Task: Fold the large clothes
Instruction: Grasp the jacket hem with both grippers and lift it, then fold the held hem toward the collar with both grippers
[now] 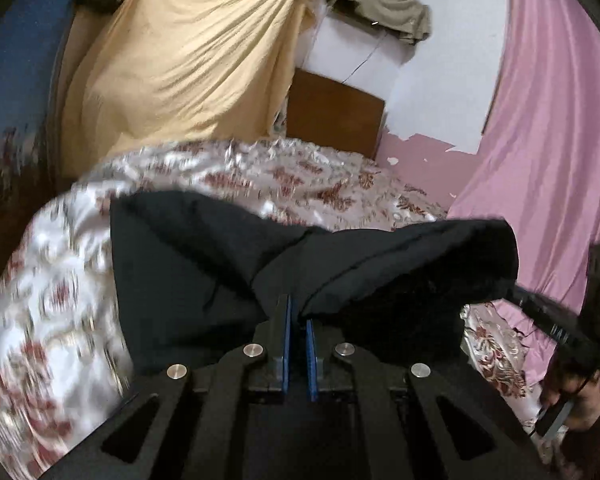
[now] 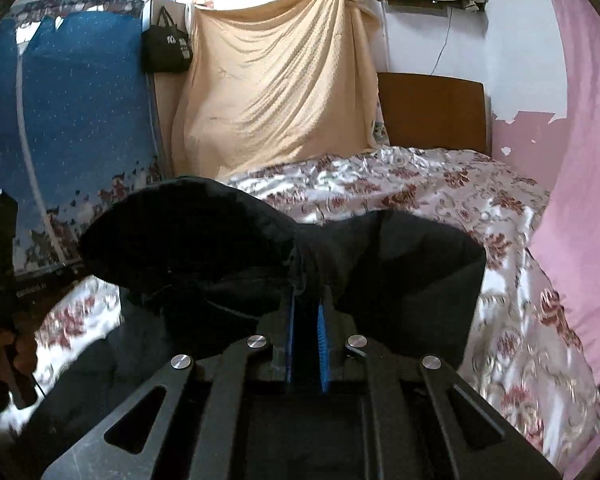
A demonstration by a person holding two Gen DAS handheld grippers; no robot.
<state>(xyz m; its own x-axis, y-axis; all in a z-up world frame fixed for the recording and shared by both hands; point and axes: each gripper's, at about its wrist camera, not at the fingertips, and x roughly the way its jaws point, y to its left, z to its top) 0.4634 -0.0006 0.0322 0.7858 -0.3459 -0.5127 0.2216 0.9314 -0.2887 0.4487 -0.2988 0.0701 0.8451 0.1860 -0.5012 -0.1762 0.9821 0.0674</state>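
Observation:
A large black garment hangs between both grippers above a bed with a floral satin cover. My left gripper is shut on the garment's edge, its blue pads pressed on the cloth. My right gripper is shut on another part of the same black garment, which drapes over both fingers. The right gripper and the hand holding it show at the right edge of the left wrist view. The left gripper shows at the left edge of the right wrist view. The garment's lower part is hidden behind the grippers.
The floral bed cover runs back to a brown headboard. A yellow cloth hangs on the far wall, a blue curtain at the left, a pink curtain at the right. A black bag hangs by the yellow cloth.

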